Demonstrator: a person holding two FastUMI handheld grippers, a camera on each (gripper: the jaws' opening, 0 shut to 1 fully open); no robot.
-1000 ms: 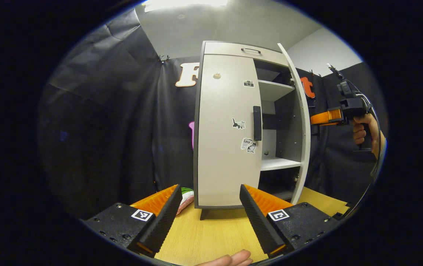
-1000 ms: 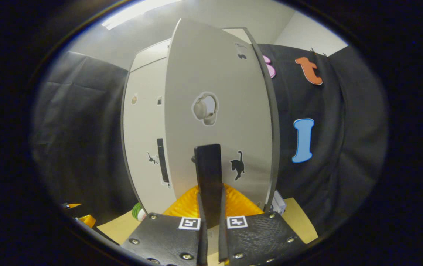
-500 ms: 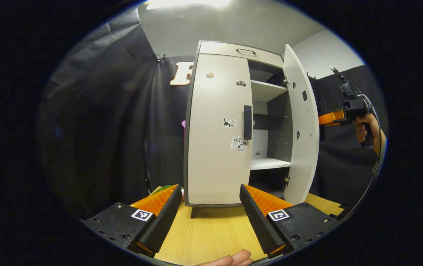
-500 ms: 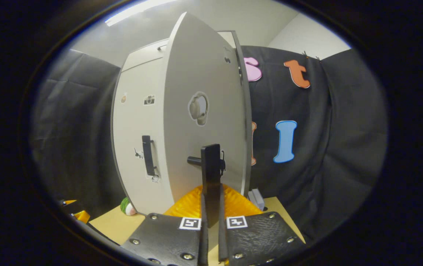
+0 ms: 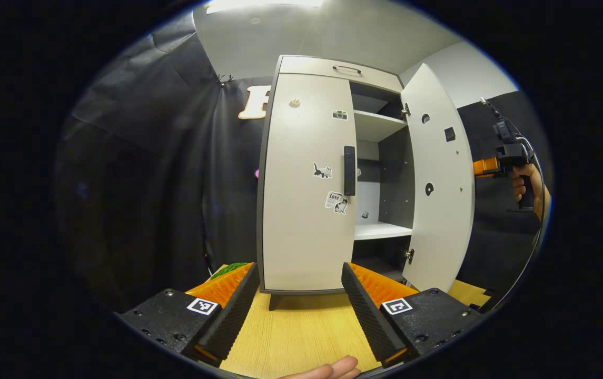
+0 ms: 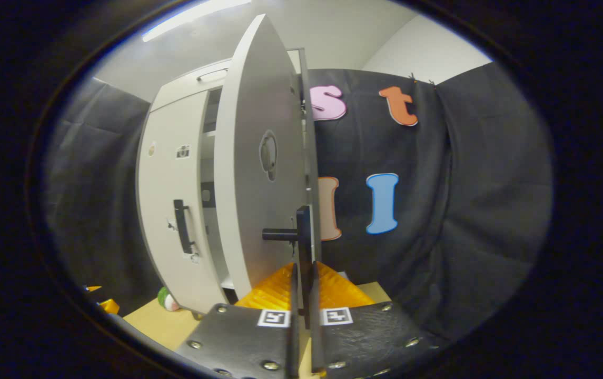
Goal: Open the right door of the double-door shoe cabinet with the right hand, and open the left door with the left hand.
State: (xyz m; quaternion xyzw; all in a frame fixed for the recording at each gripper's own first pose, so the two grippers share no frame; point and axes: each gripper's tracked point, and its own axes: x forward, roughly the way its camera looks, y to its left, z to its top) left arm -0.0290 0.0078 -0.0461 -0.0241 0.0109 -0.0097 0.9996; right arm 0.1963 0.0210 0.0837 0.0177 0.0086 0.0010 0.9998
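Halfway, we judge: right door (image 5: 438, 179) stands swung wide on its hinges, left door (image 5: 306, 184) flat shut against the cabinet (image 5: 333, 66). Cabinet stands upright at the far end of the bench (image 5: 301, 331), against the black cloth wall.

Right gripper (image 6: 301, 273) has its jaws closed on the right handle (image 6: 304, 237), both fingers pressing the thin dark bar, which sits on a short round post off the door face. In the left gripper view we see that gripper (image 5: 485, 166) beyond the door's outer edge, held by a hand (image 5: 525, 184).

Left gripper (image 5: 296, 300) hangs low over the bench with jaws spread wide, nothing between them, well short of the left handle (image 5: 349, 171). What we see left: reach that handle, grip, pull the left door out.

Materials: doors are smooth matt pale panels, flat, thin-edged, with small stickers on the fronts; the right door's inner face shows round hardware holes. Handles are slim dark vertical bars. Inside we note white shelves (image 5: 380, 230) and dark side walls. Bench top is light wood-grain laminate. Finger pads look ribbed.
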